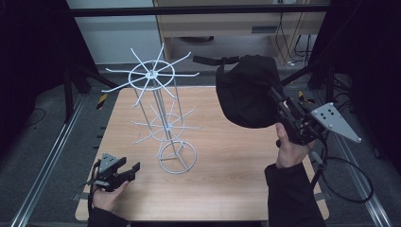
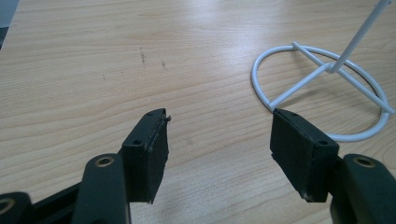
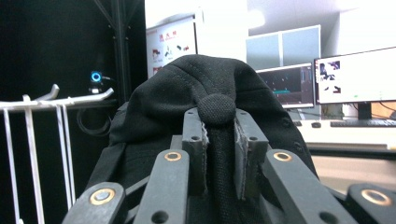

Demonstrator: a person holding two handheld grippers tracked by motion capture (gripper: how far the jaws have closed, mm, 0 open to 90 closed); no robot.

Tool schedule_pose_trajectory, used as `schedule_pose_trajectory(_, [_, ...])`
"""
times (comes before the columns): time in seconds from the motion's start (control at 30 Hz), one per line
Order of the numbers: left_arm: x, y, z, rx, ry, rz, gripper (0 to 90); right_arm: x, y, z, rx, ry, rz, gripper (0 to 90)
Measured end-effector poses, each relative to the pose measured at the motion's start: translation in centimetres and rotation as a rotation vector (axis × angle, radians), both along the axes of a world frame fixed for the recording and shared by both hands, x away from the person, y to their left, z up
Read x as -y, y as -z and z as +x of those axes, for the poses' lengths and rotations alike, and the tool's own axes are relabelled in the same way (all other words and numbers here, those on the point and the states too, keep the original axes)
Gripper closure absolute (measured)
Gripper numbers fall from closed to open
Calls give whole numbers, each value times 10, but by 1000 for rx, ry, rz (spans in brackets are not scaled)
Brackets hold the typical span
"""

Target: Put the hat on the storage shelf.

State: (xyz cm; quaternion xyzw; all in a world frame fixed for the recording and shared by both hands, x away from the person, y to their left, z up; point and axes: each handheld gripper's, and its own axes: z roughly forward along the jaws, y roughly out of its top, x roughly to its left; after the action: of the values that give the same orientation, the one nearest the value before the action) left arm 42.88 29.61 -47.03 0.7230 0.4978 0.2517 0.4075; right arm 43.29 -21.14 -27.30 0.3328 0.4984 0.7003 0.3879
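A black cap (image 1: 247, 90) hangs in the air over the table's right side, held up by my right gripper (image 1: 280, 105). In the right gripper view the jaws pinch the cap (image 3: 187, 102) near its top button, with my right gripper (image 3: 220, 154) shut on the fabric. A white wire rack (image 1: 156, 94) with two tiers of radiating hooks stands at the table's middle left. My left gripper (image 1: 130, 171) rests low near the front left, open. In the left gripper view my left gripper (image 2: 219, 154) has bare wood between its pads, and the rack's ring base (image 2: 280, 58) lies just beyond.
The wooden table (image 1: 227, 179) has open room in front and to the right of the rack. The rack's hook arms (image 3: 56, 100) stand to the left of the cap in the right gripper view. A cable (image 1: 350, 184) loops off the right gripper past the table's right edge.
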Motion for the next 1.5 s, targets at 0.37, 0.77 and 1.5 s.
schedule_pose_trajectory(0.37, [0, 0, 0, -2, 3, 7, 369, -11, -30, -6, 72, -50, 33, 776])
schedule_pose_trajectory(0.77, [1, 1, 0, -3, 4, 8, 368, -27, -46, -14, 105, -152, 54, 776])
schedule_pose_trajectory(1.5, [2, 1, 0, -5, 6, 17, 369, -51, 15, 1, -61, -249, -9, 765])
